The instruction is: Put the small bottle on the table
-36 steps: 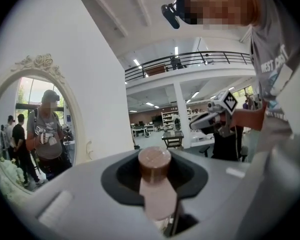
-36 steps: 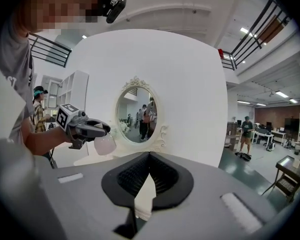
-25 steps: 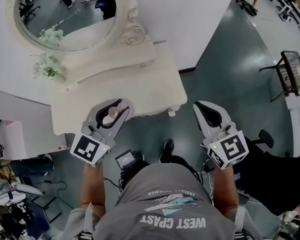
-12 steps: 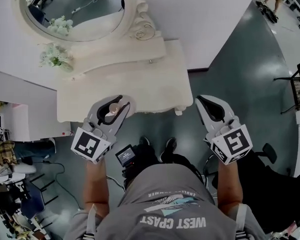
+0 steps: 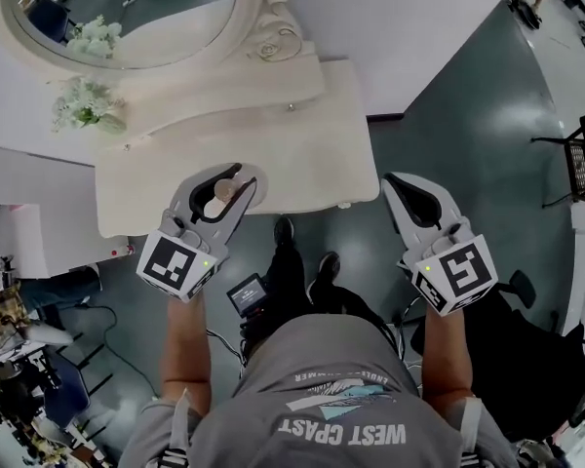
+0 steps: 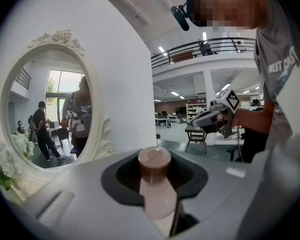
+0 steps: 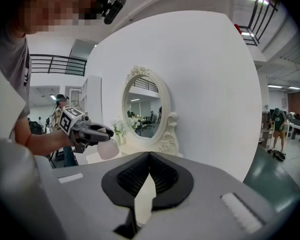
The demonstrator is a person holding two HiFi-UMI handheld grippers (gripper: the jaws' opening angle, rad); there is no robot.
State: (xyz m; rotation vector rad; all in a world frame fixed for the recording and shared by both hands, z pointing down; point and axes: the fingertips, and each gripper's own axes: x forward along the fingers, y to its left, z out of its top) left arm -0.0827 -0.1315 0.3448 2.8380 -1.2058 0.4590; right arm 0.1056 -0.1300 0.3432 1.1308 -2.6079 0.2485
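Carrying: the left gripper [image 5: 236, 181] clamps the bottle [image 5: 217, 194] between its jaws, table [image 5: 302, 154] just beneath them. Next, lower it upright, then let go. Right gripper [image 5: 395, 201] closed, empty.

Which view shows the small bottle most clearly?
The left gripper view: the bottle sits close and central between the jaws, with its brown cap. The head view shows only its top; the right gripper view, its pale body, small.

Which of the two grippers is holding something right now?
The left gripper: its jaws clamp the small bottle, pale with a brown cap. The right gripper has its jaws together with nothing between them.
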